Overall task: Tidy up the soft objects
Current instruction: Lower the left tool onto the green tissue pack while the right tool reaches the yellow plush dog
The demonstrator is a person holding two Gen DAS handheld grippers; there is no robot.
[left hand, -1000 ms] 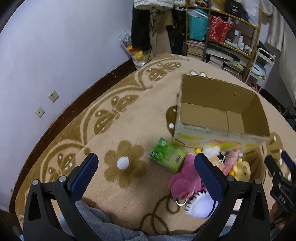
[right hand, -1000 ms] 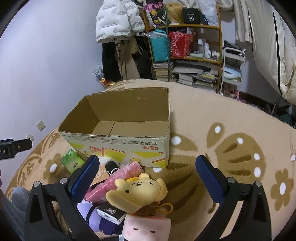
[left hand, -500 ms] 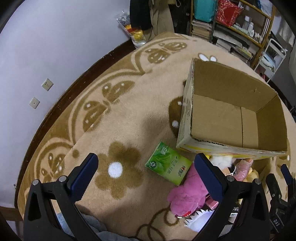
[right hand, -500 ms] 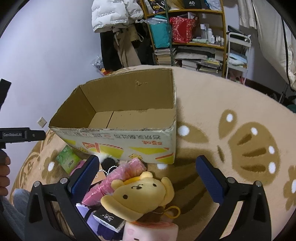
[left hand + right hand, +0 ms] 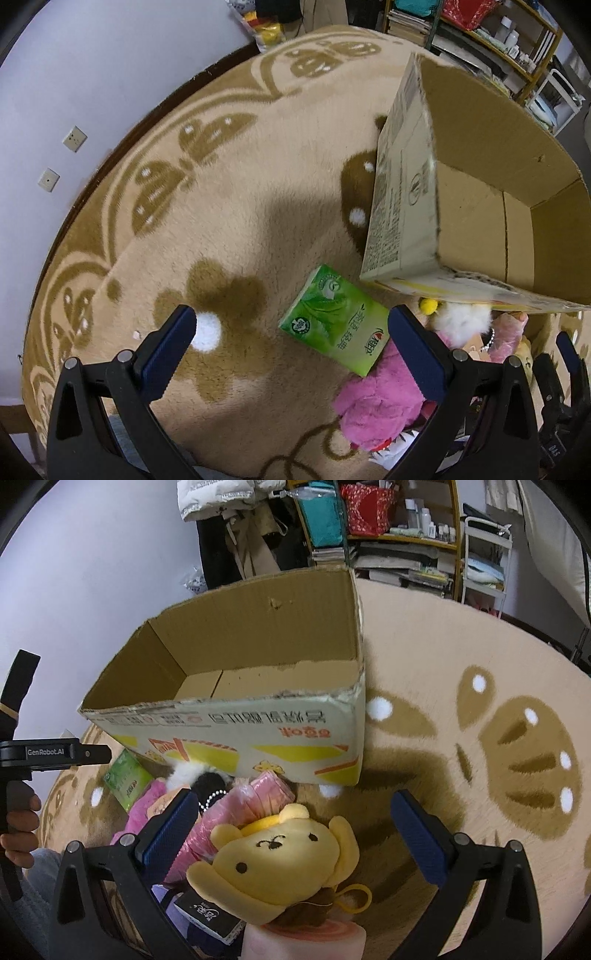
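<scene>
Nearest, the right gripper [image 5: 291, 836] has its jaws wide apart, empty, straddling the yellow plush [image 5: 280, 864] atop the pile in front of the cardboard box [image 5: 236, 734]. The left gripper [image 5: 291, 354] is likewise spread and empty, with the green tissue pack [image 5: 334, 319] between its jaws, just before the box corner. Farther off, the box holds 0 items: sorting has not begun.

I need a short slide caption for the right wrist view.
Open right gripper above a yellow plush, with the empty box behind.
</scene>
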